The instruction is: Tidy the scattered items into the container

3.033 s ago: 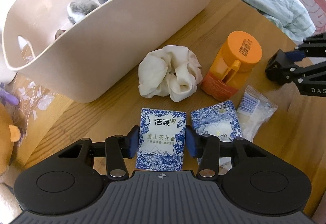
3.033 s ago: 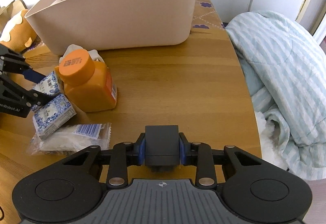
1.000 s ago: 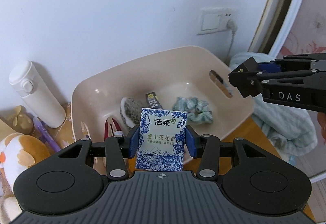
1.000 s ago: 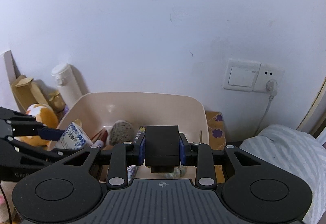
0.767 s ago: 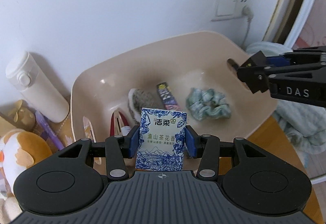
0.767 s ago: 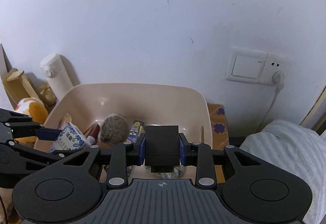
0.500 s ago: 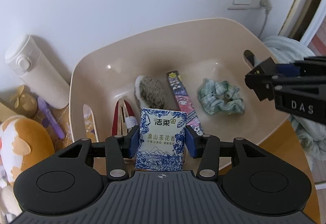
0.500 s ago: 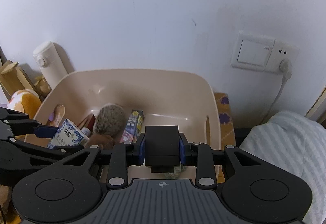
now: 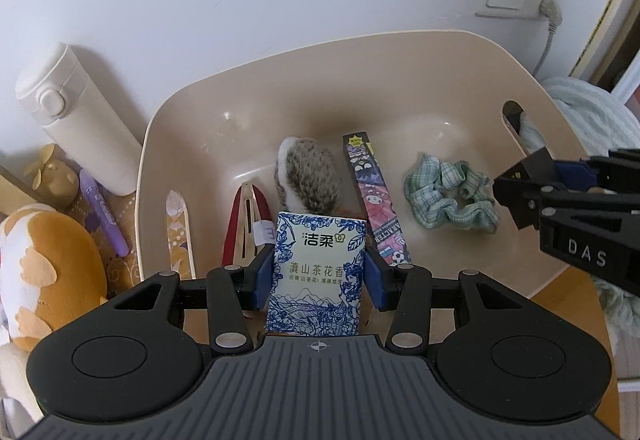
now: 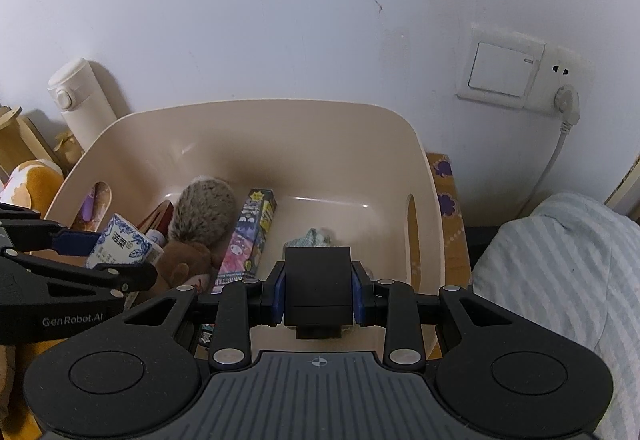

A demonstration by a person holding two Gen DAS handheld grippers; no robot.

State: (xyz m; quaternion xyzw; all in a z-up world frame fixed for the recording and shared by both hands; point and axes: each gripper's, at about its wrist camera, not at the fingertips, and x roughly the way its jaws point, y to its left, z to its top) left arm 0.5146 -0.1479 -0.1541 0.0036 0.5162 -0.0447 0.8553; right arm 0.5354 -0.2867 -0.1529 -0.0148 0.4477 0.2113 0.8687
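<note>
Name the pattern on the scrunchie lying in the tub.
Green-and-white check, clearest in the left wrist view: scrunchie.

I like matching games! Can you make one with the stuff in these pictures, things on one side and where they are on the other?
Things:
1. tissue pack
2. black block
3. green scrunchie
4. white bottle

Places:
A. lying on the bin's floor
B. standing outside the bin by the wall
C. clamped in the left gripper
D. clamped in the right gripper

Pairs: 1-C, 2-D, 3-A, 4-B
</note>
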